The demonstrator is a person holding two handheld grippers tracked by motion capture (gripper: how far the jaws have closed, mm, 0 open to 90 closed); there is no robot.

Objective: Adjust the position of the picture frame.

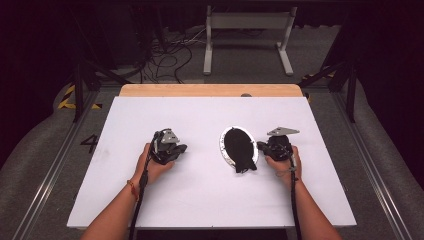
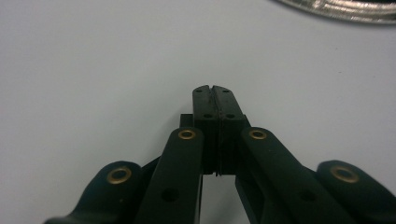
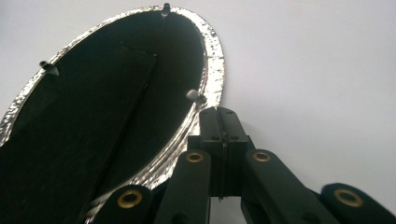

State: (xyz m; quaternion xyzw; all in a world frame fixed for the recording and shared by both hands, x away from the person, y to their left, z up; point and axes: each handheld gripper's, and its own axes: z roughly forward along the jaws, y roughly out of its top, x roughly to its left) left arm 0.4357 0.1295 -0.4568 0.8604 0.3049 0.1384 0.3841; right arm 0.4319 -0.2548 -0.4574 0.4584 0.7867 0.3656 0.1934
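Nearby, the silver-rimmed black dish (image 1: 239, 147) touches the closed right claw (image 3: 223, 112).

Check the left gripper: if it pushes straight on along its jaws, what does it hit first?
Probably the silver-rimmed oval tray. The left gripper is shut, with bare white table ahead and the tray's rim slightly off to one side, so it might slide past.

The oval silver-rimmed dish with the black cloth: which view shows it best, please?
The high view shows the oval silver-rimmed dish whole. The right gripper view crops it close; the left gripper view catches a sliver of rim.
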